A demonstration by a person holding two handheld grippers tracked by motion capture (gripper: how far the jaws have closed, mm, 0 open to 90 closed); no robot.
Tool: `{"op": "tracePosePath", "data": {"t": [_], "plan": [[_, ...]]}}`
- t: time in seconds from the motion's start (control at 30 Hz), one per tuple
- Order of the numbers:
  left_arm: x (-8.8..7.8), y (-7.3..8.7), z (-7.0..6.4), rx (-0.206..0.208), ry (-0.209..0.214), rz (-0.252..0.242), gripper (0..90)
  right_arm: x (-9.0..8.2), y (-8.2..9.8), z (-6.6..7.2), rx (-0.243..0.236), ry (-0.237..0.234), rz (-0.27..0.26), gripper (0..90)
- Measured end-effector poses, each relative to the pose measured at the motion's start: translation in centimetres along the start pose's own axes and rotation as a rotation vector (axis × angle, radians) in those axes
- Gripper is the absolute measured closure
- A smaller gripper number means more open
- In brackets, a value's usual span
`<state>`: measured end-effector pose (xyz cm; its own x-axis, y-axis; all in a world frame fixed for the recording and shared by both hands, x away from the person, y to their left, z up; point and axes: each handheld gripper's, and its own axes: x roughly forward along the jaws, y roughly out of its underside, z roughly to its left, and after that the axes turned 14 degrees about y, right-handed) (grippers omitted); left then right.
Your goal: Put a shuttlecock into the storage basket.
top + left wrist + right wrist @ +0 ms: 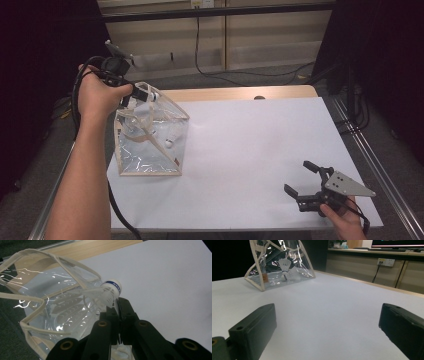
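My left gripper is shut on the feather skirt of a white shuttlecock, whose cork with a blue band points away from me. It hangs at the top opening of a clear plastic bag with beige trim, standing at the table's left. In the high view the left gripper is over the bag's upper corner. At least two more shuttlecocks lie inside the bag. My right gripper rests low near the table's front right, open, with nothing between its jaws.
A white sheet covers the wooden table. A metal rail runs along the right side. Cables trail on the floor behind the table, in front of a beige wall cabinet.
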<state>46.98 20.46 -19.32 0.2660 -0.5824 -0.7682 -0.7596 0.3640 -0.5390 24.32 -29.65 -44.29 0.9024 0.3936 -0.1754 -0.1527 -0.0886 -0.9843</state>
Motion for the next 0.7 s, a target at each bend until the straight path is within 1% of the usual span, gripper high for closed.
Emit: {"op": "tracePosePath", "data": {"t": [0.13,0.17,0.27,0.37,0.4,0.67,0.7], "plan": [[-0.3,0.2,0.3,0.002,-0.008,0.003,88.0,0.0,0.0,0.0,-0.001,0.000,-0.001,0.8],[-0.3,0.2,0.3,-0.003,-0.011,0.000,88.0,0.0,0.0,0.0,-0.001,0.001,0.000,0.8],[-0.4,0.3,0.6,-0.002,-0.029,0.000,88.0,0.0,0.0,0.0,-0.004,0.000,-0.007,0.8],[-0.6,0.4,0.9,-0.014,-0.021,-0.005,88.0,0.0,0.0,0.0,-0.004,-0.001,-0.007,0.8],[-0.7,0.5,0.9,-0.014,-0.024,-0.009,88.0,0.0,0.0,0.0,-0.001,-0.002,0.000,0.8],[-0.7,0.5,1.3,-0.018,-0.036,-0.008,87.4,0.0,0.0,0.0,0.002,-0.002,0.003,0.8],[-0.7,0.5,1.4,-0.018,-0.045,-0.008,87.3,0.0,0.0,0.0,-0.001,-0.001,0.001,0.8]]}}
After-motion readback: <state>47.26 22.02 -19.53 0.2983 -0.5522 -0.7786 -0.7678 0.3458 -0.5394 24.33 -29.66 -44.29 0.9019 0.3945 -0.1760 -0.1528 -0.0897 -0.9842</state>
